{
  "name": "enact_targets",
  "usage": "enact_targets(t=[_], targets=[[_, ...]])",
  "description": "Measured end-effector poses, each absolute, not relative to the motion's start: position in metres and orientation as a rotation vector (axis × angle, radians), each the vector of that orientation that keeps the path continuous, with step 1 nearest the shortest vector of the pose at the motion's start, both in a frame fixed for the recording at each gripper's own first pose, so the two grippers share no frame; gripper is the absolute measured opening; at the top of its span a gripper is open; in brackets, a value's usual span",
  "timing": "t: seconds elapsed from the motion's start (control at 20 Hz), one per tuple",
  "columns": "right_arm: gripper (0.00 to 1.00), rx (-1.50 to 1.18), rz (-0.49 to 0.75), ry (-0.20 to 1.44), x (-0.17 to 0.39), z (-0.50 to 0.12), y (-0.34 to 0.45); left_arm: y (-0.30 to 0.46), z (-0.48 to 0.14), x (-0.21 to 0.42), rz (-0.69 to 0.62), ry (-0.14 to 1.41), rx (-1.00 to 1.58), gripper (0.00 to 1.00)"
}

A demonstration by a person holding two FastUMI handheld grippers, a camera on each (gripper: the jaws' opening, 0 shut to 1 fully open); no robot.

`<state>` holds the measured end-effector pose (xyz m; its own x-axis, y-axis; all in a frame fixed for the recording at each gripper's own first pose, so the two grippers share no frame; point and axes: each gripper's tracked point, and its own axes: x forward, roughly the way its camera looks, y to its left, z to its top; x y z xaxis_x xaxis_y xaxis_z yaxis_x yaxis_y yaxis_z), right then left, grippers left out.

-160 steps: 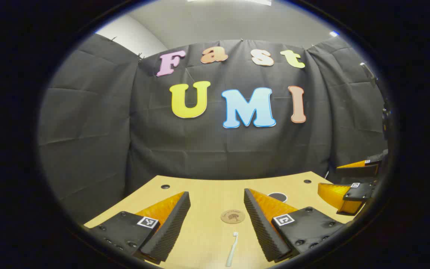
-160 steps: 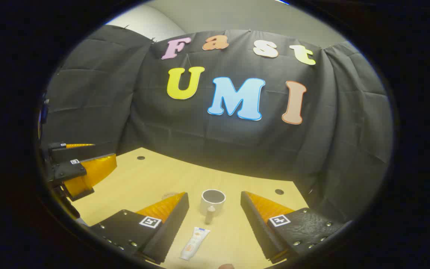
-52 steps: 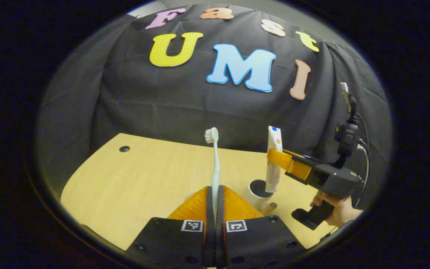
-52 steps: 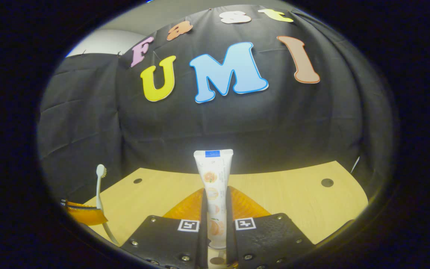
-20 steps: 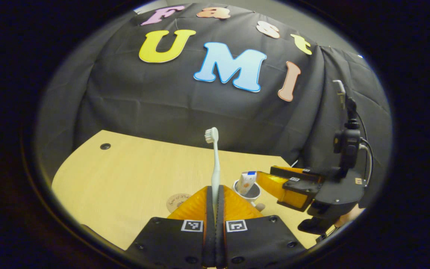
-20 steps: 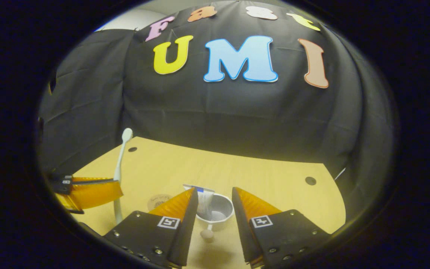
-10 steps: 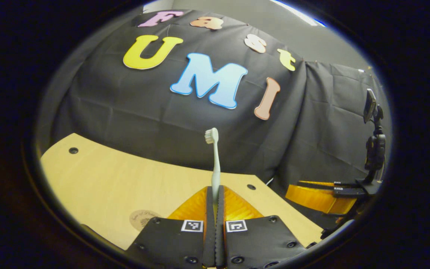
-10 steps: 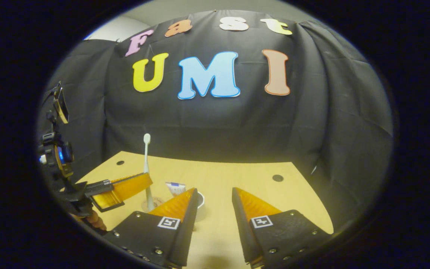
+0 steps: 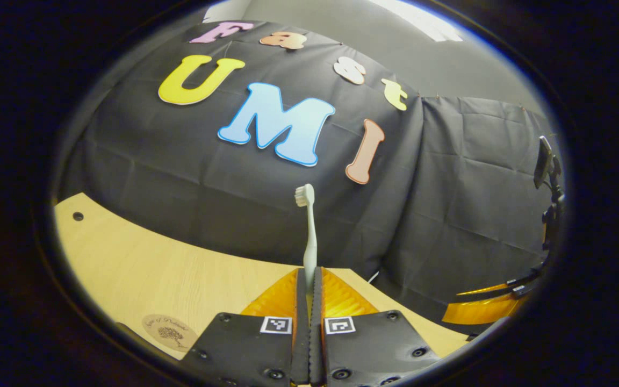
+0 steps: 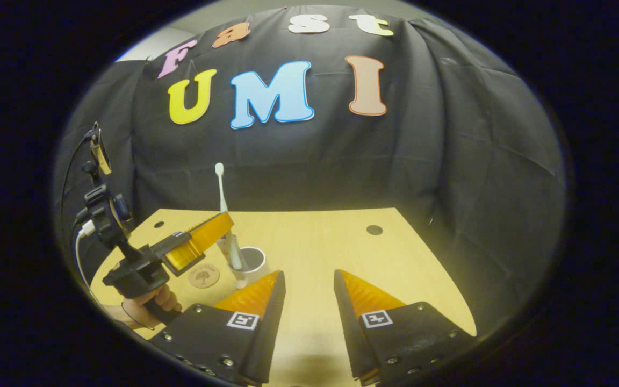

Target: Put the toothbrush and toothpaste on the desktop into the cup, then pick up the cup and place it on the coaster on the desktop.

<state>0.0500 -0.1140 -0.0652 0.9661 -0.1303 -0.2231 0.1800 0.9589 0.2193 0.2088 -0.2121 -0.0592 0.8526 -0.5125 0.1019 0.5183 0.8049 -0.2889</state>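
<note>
Now left tongs (image 9: 309, 279) clamped on upright toothbrush (image 9: 309, 231); right tongs (image 10: 307, 285) parted, w/ nothing between.

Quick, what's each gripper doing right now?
Left gripper: closed on the toothbrush.
Right gripper: open, holding nothing.

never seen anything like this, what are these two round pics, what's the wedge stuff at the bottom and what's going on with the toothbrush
A person holds a two-finger grasping tool in each hand; each carries a fisheye camera looking along its own fingers, the wedges at the bottom.

In the left gripper view, the left tool is shut on a toothbrush, bristles up. The right gripper view looks across the wooden desk: the right tool is open and empty, and farther off a hand holds the left tool, lowering the toothbrush into a white cup. Something pale, probably the toothpaste, already stands in the cup. A round coaster lies beside the cup.
</note>
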Motion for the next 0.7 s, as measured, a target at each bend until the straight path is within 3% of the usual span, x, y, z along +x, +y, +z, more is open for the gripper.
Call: enact_targets(t=[0.4,0.7], targets=[[0.54,0.271,-0.124,0.221,0.06,-0.066,-0.109,-0.221,-0.071,0.224,-0.54,-0.073,-0.185,0.08],[0.54,0.282,-0.115,0.225,0.068,-0.065,-0.108,-0.222,-0.076,0.227,-0.532,-0.068,-0.155,0.14]])
